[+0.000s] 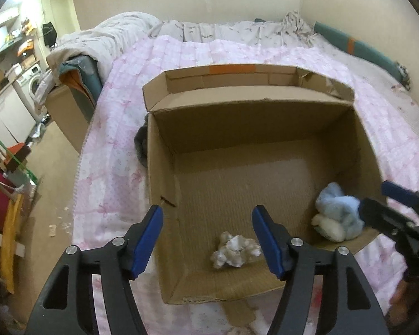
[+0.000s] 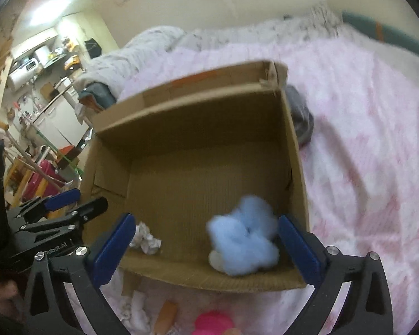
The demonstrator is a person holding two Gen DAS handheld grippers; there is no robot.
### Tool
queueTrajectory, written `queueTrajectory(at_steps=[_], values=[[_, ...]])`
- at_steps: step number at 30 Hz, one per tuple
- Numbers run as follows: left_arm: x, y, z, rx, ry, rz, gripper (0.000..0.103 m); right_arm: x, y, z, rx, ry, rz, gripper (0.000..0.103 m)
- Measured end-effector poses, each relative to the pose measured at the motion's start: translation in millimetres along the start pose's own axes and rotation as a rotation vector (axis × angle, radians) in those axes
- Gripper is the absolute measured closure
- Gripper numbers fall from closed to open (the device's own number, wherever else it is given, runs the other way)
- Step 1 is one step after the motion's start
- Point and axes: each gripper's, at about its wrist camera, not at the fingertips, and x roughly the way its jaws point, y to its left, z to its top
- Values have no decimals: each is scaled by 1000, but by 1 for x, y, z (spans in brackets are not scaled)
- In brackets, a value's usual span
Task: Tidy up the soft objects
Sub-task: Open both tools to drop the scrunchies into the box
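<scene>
Left gripper [image 1: 206, 220], right gripper [image 2: 205, 230]: agape.

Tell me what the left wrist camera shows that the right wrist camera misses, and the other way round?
Only the left wrist view shows the washing machine far left. Only the right wrist view shows a bright pink object and an orange one on the bed in front of the box. Both share the open cardboard box, the blue-and-white plush toy and the small whitish plush toy inside, and the pink quilt.

white lettering "robot.ai" stands on the left gripper [image 2: 69, 199] body.
</scene>
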Motion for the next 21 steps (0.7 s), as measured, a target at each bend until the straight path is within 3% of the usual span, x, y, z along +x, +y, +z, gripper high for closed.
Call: queueTrajectory(at_steps=[2,7,13,21], values=[[-3,1,0,-11,-12,-22,39,1,-1,0,8,-2,2,0],[-3,2,0,-10,-15,46,39,3,-6,-1,18,-5,-8,0],[-9,15,-2,-85,-22,15,39,-6,-3,-6,-1,-67,-32,0],[-28,22,-12,-73,-60,60,39,-18,5,-14,-29,-54,-32,0]])
